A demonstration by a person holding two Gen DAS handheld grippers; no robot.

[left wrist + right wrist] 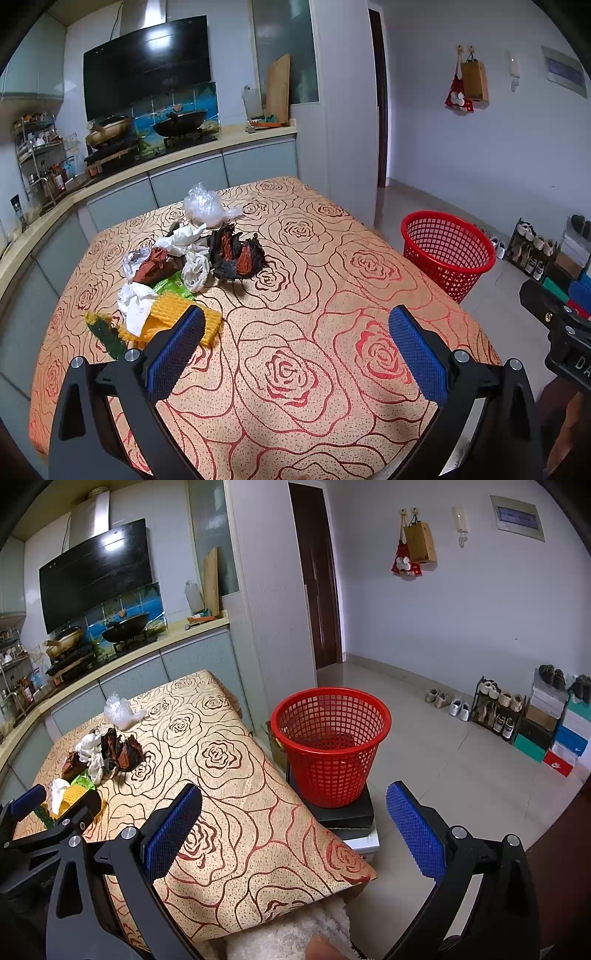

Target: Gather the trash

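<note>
Left tongs (295,347) spread wide, empty, above rose-patterned orange cloth-covered bench (314,369). Right tongs (293,829) also spread, empty, at bench's near corner.

Trash heaped far-left on bench: yellow foam net sleeve (173,317), crumpled white tissue (135,304), clear plastic bag (205,206), dark torn red-black wrapper (236,254). All likely light, soft, crushable; plastic probably slippery. Pinch bunched folds.

Red plastic mesh basket (330,746) beside bench, on dark block, looks empty.

No legible writing on trash.
</note>
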